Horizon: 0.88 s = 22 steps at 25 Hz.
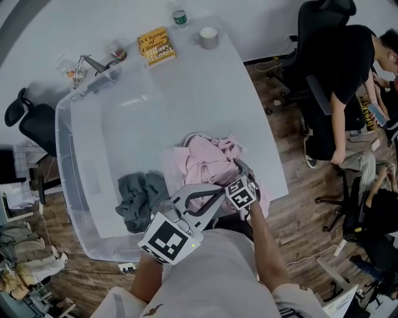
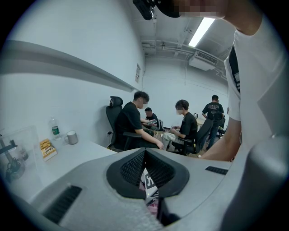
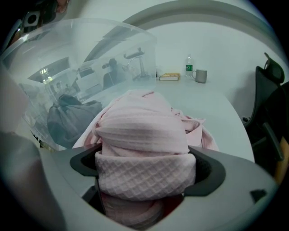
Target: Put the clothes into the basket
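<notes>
Pink garment (image 3: 144, 135) lies bunched on the bench (image 1: 249, 105) just beside the clear basket (image 1: 81, 155), right gripper (image 3: 144, 178) jaws clamped on it; left gripper (image 2: 146, 179) jaws closed, empty; grey garment (image 1: 140, 199) inside the basket

Right gripper (image 3: 145, 175) pinches the pink garment (image 3: 143, 128)

One pink garment (image 1: 211, 158), one grey garment (image 1: 140, 195), one basket (image 1: 62, 161), one book (image 1: 155, 45), one mug (image 1: 209, 37), one bottle (image 1: 180, 17)
</notes>
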### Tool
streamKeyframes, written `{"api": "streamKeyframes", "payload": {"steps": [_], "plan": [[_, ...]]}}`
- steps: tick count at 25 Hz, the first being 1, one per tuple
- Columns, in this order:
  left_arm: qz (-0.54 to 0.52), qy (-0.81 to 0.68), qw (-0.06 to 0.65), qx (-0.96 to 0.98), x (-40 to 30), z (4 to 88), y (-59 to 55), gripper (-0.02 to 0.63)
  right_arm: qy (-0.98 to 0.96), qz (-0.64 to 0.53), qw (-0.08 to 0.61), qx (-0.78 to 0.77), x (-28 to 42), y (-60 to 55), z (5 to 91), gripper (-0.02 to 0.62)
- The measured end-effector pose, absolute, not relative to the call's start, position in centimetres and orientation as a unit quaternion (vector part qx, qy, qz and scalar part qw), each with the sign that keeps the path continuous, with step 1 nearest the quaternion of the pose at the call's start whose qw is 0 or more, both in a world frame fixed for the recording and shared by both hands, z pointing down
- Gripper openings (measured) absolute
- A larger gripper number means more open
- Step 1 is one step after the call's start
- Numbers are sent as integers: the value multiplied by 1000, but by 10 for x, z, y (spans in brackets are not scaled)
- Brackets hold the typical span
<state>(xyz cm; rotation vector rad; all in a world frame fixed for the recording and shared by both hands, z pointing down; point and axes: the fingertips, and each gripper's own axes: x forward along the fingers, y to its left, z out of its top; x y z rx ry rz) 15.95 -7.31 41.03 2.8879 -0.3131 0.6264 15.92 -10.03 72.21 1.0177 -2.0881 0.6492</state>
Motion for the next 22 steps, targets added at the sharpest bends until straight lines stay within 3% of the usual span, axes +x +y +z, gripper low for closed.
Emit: {"api": "streamKeyframes", "payload": {"steps": [12,22], "plan": [[210,-108,81,968,158,410,-74,6,-803,266,353,400,165,-101,720,469],[210,-106,72,969,155,411,-74,6,-802,295,313,414,161,-99,713,459]]}}
